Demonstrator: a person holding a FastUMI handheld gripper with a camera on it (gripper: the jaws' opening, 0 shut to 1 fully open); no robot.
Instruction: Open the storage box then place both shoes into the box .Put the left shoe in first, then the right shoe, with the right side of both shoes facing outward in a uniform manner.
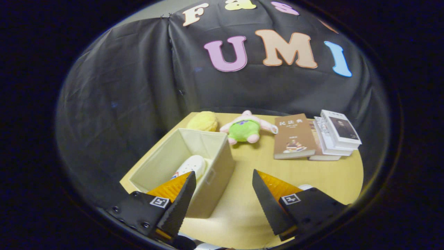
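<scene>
Gripper view: claw (222, 180) open, empty; box (215, 163) ahead, plush toy (244, 129), books (295, 137) beyond.

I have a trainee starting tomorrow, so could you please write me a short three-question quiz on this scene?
1. True or false: the storage box on the table is open, with a white shoe lying inside it.
2. Multiple choice: the tool is A) shut on the shoe, B) open and holding nothing, C) shut on a book.
3. Fill in: the plush toy lies between the yellow object and the brown ____.

Key
1. True.
2. B: its fingers stand wide apart over bare table beside the box.
3. Book; a stack of white books lies past it.
</scene>
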